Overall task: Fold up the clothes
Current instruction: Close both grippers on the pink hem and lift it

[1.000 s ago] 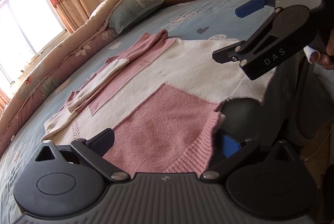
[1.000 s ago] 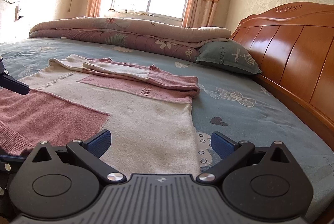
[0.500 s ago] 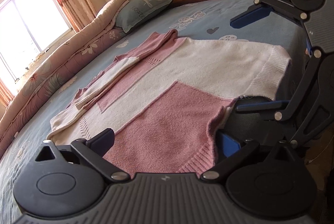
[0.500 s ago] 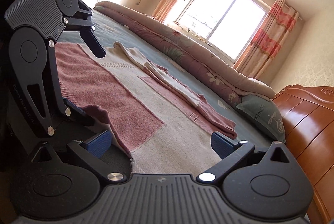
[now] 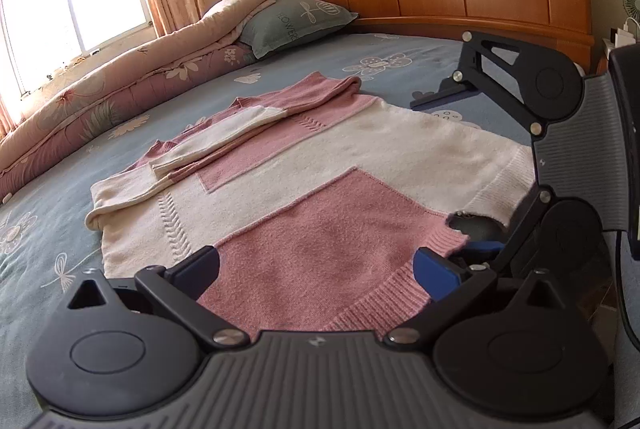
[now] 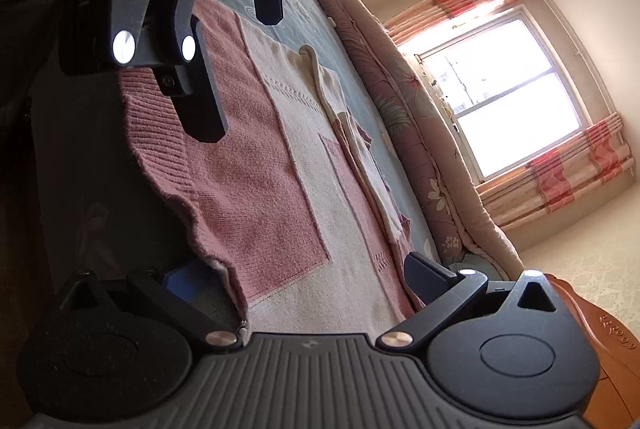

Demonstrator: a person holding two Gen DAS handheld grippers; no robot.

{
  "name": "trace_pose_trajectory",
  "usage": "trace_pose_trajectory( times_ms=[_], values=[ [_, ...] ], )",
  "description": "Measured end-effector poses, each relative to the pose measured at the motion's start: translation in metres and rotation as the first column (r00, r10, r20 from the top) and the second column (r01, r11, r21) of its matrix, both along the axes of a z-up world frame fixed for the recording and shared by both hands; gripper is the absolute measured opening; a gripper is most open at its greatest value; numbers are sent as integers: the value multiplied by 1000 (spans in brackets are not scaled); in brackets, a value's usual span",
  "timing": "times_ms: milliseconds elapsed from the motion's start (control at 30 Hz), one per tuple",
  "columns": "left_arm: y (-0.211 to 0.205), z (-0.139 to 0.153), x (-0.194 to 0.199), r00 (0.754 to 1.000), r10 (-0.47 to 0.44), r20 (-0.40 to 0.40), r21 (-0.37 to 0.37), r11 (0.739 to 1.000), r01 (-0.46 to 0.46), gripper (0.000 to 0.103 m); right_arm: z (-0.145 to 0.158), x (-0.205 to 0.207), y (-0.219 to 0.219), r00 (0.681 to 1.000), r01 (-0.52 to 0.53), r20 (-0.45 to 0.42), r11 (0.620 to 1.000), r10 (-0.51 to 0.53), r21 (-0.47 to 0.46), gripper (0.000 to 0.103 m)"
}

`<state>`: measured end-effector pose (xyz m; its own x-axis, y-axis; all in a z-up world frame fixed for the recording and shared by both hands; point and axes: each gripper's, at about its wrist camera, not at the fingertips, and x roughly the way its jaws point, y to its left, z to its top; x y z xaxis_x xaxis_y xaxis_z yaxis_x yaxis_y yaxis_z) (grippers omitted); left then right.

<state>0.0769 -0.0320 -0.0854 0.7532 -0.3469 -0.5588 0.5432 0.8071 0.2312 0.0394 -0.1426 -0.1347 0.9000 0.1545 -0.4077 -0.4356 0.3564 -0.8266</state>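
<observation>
Presently the sweater [image 5: 328,165] is lying flat on the bed [image 5: 400,53], long axis running away from both claws, its near hem sitting between the spread-apart left gripper [image 5: 316,269] and right gripper [image 6: 304,277] alike.

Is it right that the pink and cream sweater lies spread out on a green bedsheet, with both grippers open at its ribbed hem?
Not quite: the bedsheet is blue-grey with a pale flower print, not green, as the left wrist view shows. The rest holds: the pink and cream sweater lies spread out on it, and the left gripper and right gripper are both open at its ribbed hem.
</observation>
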Motion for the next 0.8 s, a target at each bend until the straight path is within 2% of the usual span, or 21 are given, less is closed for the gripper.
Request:
trace_pose_trajectory(
  times_ms=[67,200,333,533,633,733,800],
  values=[
    [5,-2,-3,1000,-4,-4,17,1000,4,102,-5,-2,8,999,-36,30,997,38,-74,103],
    [8,-9,-6,1000,-9,-29,59,998,10,102,-21,-6,23,988,-62,134,990,79,-130,103],
    [1,-16,-14,999,-44,-3,141,989,44,102,-25,-10,22,978,-22,208,998,32,-51,103],
    [-27,-36,-15,991,-101,83,325,943,69,102,-12,-14,4,954,-6,300,996,-19,85,103],
    [-39,-42,-8,986,-95,137,378,925,37,102,-8,-13,0,956,-8,293,993,-27,120,103],
    [-44,-43,0,981,-86,175,397,918,9,102,-7,-12,-1,956,-11,293,992,-26,126,103],
    [-45,-45,4,975,-69,209,433,901,-29,102,-7,-13,-2,957,-11,289,991,-28,132,103]
  ],
)
